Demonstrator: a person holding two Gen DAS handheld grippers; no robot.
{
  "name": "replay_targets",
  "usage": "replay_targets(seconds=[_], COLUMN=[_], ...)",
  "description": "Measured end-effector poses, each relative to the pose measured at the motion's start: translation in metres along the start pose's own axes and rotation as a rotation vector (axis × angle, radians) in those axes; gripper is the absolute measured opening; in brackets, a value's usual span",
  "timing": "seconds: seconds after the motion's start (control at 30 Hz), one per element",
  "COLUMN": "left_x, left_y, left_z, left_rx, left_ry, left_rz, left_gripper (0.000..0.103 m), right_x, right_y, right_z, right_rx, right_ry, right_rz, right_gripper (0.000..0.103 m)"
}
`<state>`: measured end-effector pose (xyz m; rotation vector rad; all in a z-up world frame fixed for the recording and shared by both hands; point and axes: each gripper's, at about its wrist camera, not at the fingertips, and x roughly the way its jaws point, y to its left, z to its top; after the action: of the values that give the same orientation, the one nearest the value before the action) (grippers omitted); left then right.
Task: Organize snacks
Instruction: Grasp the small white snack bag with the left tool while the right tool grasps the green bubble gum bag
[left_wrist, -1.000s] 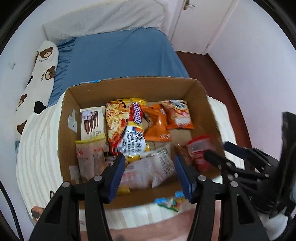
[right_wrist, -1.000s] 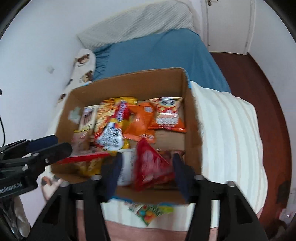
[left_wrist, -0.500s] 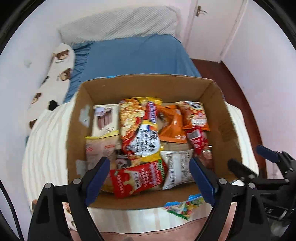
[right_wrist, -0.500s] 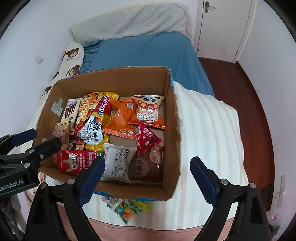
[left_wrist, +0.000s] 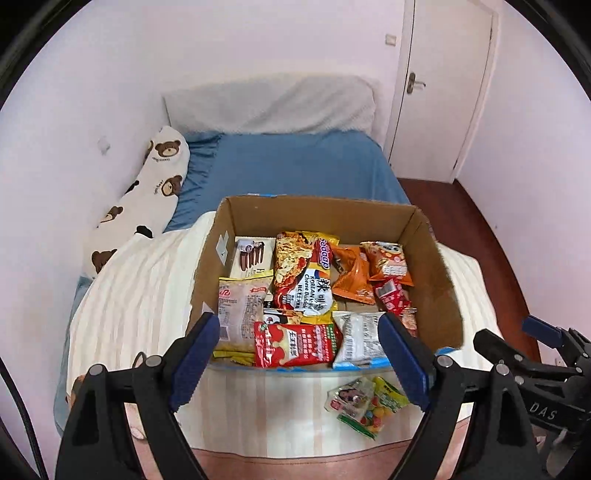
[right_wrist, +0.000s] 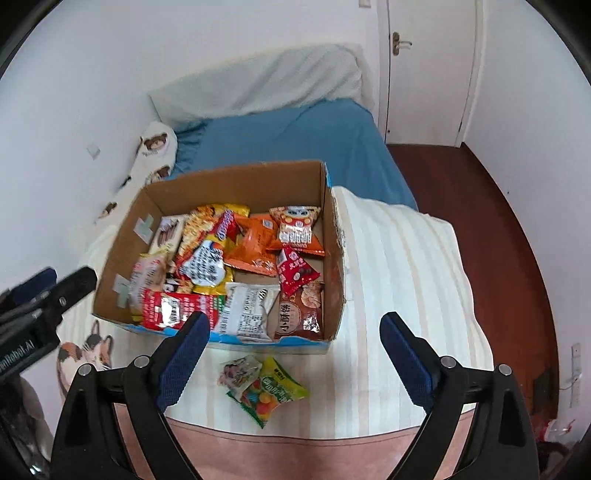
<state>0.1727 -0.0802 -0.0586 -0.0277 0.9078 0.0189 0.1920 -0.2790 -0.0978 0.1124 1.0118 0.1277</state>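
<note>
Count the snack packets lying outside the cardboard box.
2, touching on the striped blanket before the brown cardboard box: a clear pale candy packet and a green-yellow candy packet right of it. The box may hide others.

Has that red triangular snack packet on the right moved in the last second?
Yes. The red triangular packet was clamped above the cardboard box's near edge; now it lies inside, near the right wall.

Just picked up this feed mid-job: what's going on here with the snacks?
A person is sorting snack packets into a cardboard box on the bed. The left gripper and right gripper hang near the box's front edge, jaws wide open, holding nothing. Many packets lie in the box, among them a red packet at the front. Two small candy bags lie outside on the striped blanket.
</note>
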Motion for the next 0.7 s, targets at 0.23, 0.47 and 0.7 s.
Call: replay_targets(seconds=[0.23,0.47,0.7], left_x=[-0.009,0.040,0.089], left_y=[-0.003,0.001,0.008], left_z=[-0.029,-0.085,-0.136], left_rx=[-0.052,-0.105,0.003], left_ry=[0.027,0.200,0.323], left_rz=[-0.003,0.071,0.319], left_gripper=[0.088,0.088,0.088], right_x=[-0.017,0.061,0.162], right_y=[-0.015,-0.040,-0.034], right_z=[-0.018,-0.072,-0.129], right_rx=[0.070,0.172,0.344], right_ry=[-0.002,0.241,0.429], right_rz=[0.101,0.204,0.261], right_gripper=[0.095,0.095,0.091])
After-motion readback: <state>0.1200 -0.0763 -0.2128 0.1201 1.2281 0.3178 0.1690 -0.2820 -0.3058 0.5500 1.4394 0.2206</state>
